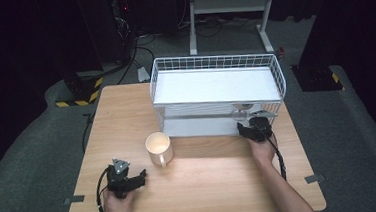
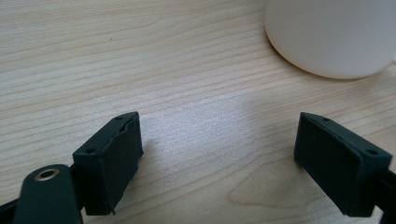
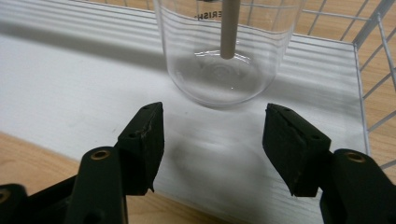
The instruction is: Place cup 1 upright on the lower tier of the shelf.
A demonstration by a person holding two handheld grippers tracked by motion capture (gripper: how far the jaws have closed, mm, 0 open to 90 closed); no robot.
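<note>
Right tongs [image 3: 212, 121]: you had them open, glass [image 3: 224, 51] free on rack shelf [image 3: 70, 88] | left tongs [image 2: 219, 154]: open, empty, parked on worktop [image 2: 140, 60] near mug [image 2: 334, 35], likely next.

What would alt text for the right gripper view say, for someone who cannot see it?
A clear glass stands on the white lower shelf of a wire rack, just beyond the right gripper, whose two black jaws stand open with nothing between them. White wire mesh borders the shelf at the right, and a pale wire crosses in front of the glass.

Dark lab: taped floor plates [image 1: 77, 96]; cables [image 1: 131, 50]
</note>
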